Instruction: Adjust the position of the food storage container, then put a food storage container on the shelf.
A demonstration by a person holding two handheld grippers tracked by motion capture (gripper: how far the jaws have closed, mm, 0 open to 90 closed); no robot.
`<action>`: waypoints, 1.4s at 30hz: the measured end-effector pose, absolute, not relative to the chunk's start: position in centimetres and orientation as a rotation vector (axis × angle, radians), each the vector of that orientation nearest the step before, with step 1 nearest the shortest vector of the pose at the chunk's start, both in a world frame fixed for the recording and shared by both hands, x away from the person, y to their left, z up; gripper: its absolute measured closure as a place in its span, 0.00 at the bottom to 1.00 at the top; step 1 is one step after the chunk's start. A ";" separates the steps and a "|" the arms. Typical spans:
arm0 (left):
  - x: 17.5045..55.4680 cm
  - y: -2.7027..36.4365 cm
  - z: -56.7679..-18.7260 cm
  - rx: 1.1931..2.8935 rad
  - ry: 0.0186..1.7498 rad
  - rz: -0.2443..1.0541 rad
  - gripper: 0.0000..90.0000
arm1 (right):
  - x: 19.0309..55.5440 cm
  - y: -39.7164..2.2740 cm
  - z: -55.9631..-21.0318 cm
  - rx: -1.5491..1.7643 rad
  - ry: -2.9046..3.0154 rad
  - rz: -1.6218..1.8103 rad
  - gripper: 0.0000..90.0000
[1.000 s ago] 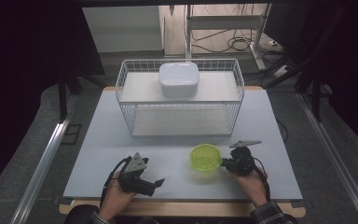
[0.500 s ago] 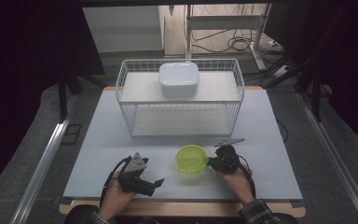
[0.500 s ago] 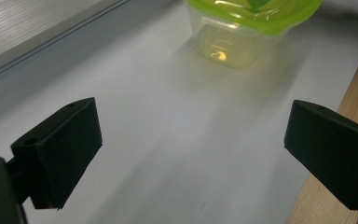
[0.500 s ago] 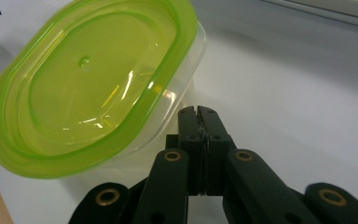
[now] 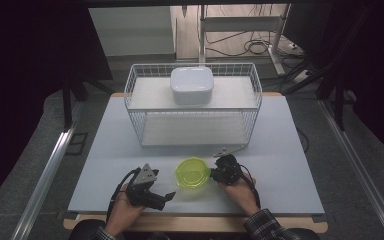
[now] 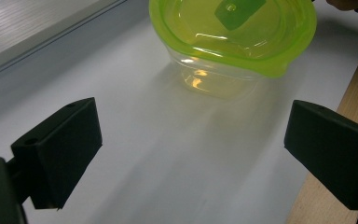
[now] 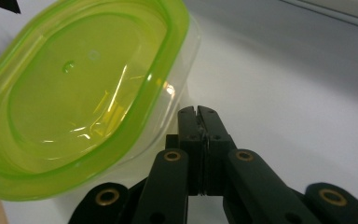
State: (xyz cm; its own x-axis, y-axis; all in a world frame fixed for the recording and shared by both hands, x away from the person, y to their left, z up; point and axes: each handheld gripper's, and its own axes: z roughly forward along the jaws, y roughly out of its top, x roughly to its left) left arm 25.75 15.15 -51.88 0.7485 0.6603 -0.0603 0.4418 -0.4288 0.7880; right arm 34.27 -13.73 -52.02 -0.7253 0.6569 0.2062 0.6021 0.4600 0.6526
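Observation:
A clear tub with a lime-green lid (image 5: 192, 172) stands on the pale table near its front edge, between my two grippers. My right gripper (image 5: 213, 173) is shut with nothing between its jaws. In the right gripper view its closed tips (image 7: 198, 112) sit against the tub's clear side wall (image 7: 79, 93). My left gripper (image 5: 164, 192) rests on the table a short way left of the tub, jaws open and empty. In the left gripper view the tub (image 6: 233, 32) lies ahead of the open gripper (image 6: 191, 140).
A white wire basket (image 5: 135, 107) stands across the middle of the table, with a white lidded box (image 5: 192, 85) on its upper shelf. The wooden front edge of the table (image 5: 195, 224) runs just behind my hands. Dark floor and metal rails flank the table.
My right gripper has slid left along the table, and the green-lidded tub has moved left with it, closer to the left gripper. The left hand has kept still.

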 end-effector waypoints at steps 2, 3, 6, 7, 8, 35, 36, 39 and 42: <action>25.7 15.2 -51.9 2.097 0.827 0.328 0.04 | 34.3 -14.1 -51.9 1.128 2.609 1.112 0.97; 25.7 15.2 -51.9 2.098 0.830 0.333 0.04 | 34.4 -14.5 -51.7 1.125 2.595 1.104 0.97; 25.7 15.4 -51.8 2.100 0.831 0.338 0.04 | 34.4 -15.1 -51.3 1.116 2.576 1.093 0.96; 25.7 15.5 -51.8 2.098 0.834 0.337 0.04 | 34.3 -15.3 -51.1 1.105 2.568 1.088 0.95; 25.7 15.6 -51.7 2.092 0.839 0.337 0.04 | 34.1 -15.9 -50.6 1.085 2.545 1.084 0.91; 24.8 17.0 -51.7 2.069 0.852 0.386 0.04 | 31.1 -20.6 -49.4 0.982 2.392 1.176 0.12; 24.8 17.1 -51.7 2.066 0.853 0.384 0.04 | 31.1 -20.5 -49.4 0.977 2.396 1.168 0.11; 24.8 17.1 -51.7 2.062 0.850 0.385 0.04 | 31.2 -20.4 -49.5 0.966 2.410 1.175 0.09; 24.8 17.0 -51.7 2.065 0.845 0.383 0.04 | 31.2 -20.0 -49.3 0.925 2.410 1.171 0.07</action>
State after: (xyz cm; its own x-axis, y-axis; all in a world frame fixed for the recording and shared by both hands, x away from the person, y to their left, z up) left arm 24.81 17.03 -51.71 0.7246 0.6883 -0.0339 0.4279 -0.4109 0.8050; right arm 31.21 -20.00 -49.30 -0.7454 0.6666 0.0065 0.4169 0.4586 0.7848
